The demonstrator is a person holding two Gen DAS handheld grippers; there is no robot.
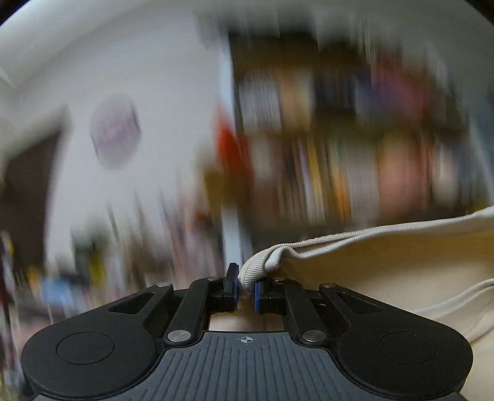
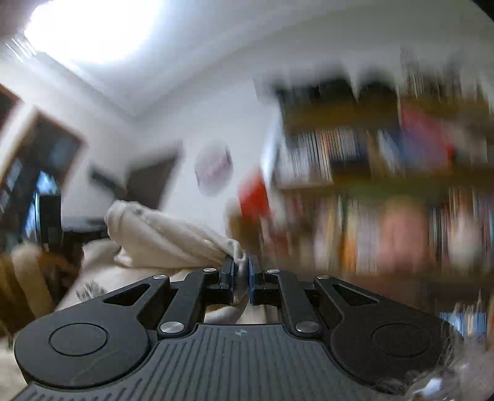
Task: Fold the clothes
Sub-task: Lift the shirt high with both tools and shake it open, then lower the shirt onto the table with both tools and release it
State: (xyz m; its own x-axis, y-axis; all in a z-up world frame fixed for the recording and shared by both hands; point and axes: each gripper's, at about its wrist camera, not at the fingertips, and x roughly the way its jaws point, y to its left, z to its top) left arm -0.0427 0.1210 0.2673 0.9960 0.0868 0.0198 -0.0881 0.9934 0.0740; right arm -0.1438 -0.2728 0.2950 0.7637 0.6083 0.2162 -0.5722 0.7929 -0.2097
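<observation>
while room behind blurs, left tool (image 1: 246,288) and right tool (image 2: 240,279) each clamped on cream garment (image 1: 386,262).

No legible text anywhere; everything printed blurred.

Blurred white walls (image 2: 191,117), crowded bookshelves (image 2: 386,185) on the right, bright ceiling light (image 2: 92,27), dark doorway (image 2: 151,182).
</observation>
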